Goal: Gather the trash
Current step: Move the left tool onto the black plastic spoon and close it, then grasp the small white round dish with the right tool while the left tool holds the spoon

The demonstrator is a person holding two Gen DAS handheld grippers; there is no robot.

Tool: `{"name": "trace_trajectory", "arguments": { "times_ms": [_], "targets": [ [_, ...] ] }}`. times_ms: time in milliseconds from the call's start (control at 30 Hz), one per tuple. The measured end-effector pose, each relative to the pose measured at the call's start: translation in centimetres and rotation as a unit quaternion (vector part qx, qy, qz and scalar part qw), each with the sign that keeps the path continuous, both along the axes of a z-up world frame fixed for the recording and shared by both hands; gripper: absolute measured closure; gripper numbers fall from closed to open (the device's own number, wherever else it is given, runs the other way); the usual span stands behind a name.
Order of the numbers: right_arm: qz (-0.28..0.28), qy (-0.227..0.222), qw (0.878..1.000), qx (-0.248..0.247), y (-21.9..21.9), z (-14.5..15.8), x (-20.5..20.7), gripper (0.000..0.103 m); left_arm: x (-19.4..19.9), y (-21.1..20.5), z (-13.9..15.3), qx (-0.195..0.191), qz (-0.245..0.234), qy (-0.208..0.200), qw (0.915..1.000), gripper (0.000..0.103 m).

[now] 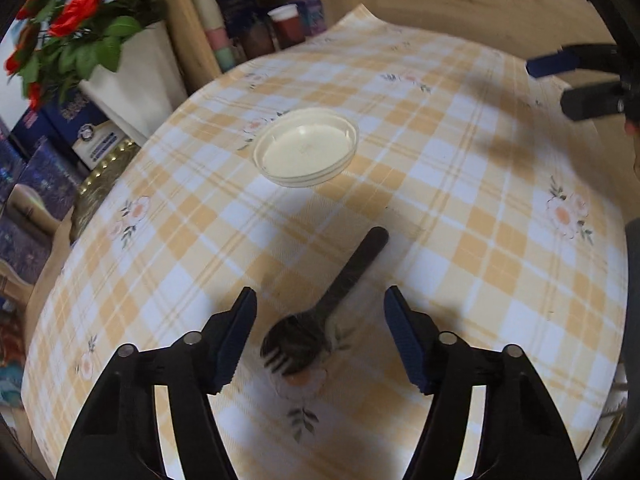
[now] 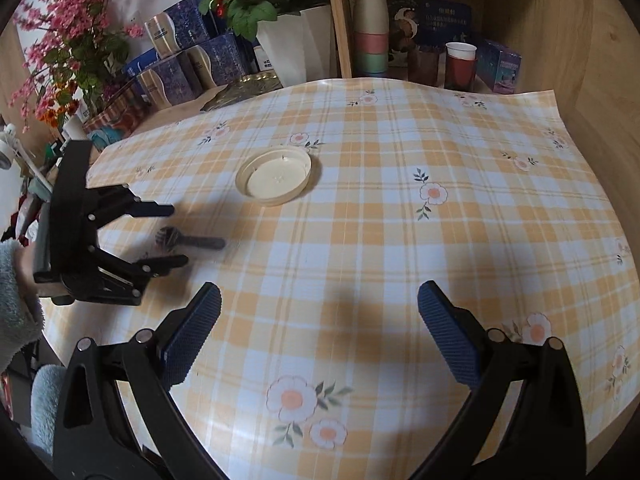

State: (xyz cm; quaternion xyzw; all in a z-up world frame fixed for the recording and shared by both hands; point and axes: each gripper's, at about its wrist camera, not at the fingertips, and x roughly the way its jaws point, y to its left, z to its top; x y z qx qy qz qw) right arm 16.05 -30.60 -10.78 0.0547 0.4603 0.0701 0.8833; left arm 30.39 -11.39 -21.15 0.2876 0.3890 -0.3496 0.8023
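The left gripper [image 1: 320,336] hangs over the yellow-and-white checked tablecloth [image 1: 460,208], its jaws parted, with the black plastic fork-tipped spoon [image 1: 320,320] lying between the blue pads [image 1: 236,344], untouched. Its handle points toward one o'clock. The round cream plastic lid [image 1: 306,146] lies at twelve o'clock, well apart. The right gripper [image 2: 320,332] stands wide apart, holding nothing, above bare cloth.
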Motion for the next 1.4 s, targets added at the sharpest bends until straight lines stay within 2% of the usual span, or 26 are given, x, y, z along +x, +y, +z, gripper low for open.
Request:
{"name": "trace_trajectory", "arguments": {
  "times_ms": [67, 200, 267, 333, 367, 433, 467, 567, 633, 767, 867, 1067, 1167, 1400],
  "targets": [
    [0.000, 0.000, 1.000, 0.006, -0.1, -0.2, 0.7, 0.006, 0.5, 0.0, -0.1, -0.014, -0.005, 0.014, 0.9998, 0.050],
    [0.000, 0.000, 1.000, 0.013, -0.2, -0.7, 1.8, 0.006, -0.1, -0.6, -0.1, -0.031, -0.020, 0.039, 0.9986, 0.090],
    [-0.001, -0.002, 1.000, 0.015, 0.0, -1.0, 2.5, 0.006, -0.7, -0.8, -0.1, -0.028, -0.003, 0.041, 0.9988, 0.092],
    [0.001, 0.001, 1.000, 0.024, 0.3, -1.4, 3.3, 0.006, -0.6, -0.1, 0.0, -0.059, 0.031, 0.065, 0.9957, 0.095],
    [0.003, 0.002, 1.000, 0.028, 0.7, -1.7, 4.0, 0.006, -0.6, 0.4, 0.2, -0.076, 0.053, 0.071, 0.9932, 0.103],
    [0.010, 0.000, 1.000, 0.024, 1.6, -2.0, 5.0, 0.006, -0.7, 2.0, 0.9, -0.119, 0.102, 0.089, 0.9836, 0.103],
    [0.017, -0.002, 1.000, 0.016, 2.4, -2.2, 5.8, 0.006, -0.7, 3.1, 1.2, -0.151, 0.129, 0.106, 0.9742, 0.103],
    [0.030, 0.010, 0.999, -0.013, 4.5, -3.3, 8.1, 0.006, -1.3, 6.8, 2.0, -0.256, 0.198, 0.151, 0.9342, 0.103],
    [0.031, 0.025, 0.999, -0.025, 5.5, -4.4, 9.6, 0.006, -2.5, 9.0, 2.4, -0.299, 0.232, 0.151, 0.9132, 0.103],
    [0.019, 0.055, 0.998, -0.036, 7.2, -6.5, 12.7, 0.006, -4.9, 12.5, 3.0, -0.338, 0.284, 0.127, 0.8882, 0.103],
    [0.011, 0.066, 0.997, -0.044, 8.2, -7.3, 14.5, 0.006, -6.1, 14.3, 3.3, -0.351, 0.305, 0.120, 0.8773, 0.103],
    [0.004, 0.066, 0.995, -0.080, 10.0, -7.9, 17.0, 0.006, -8.4, 16.4, 4.3, -0.337, 0.320, 0.081, 0.8815, 0.103],
    [0.008, 0.055, 0.995, -0.088, 10.5, -7.4, 17.2, 0.016, -9.2, 17.0, 4.5, -0.333, 0.318, 0.070, 0.8847, 0.103],
    [0.031, 0.017, 0.996, -0.084, 11.2, -3.7, 12.5, 0.017, -11.5, 17.3, 5.3, -0.328, 0.311, 0.065, 0.8898, 0.103]
  ]
}}
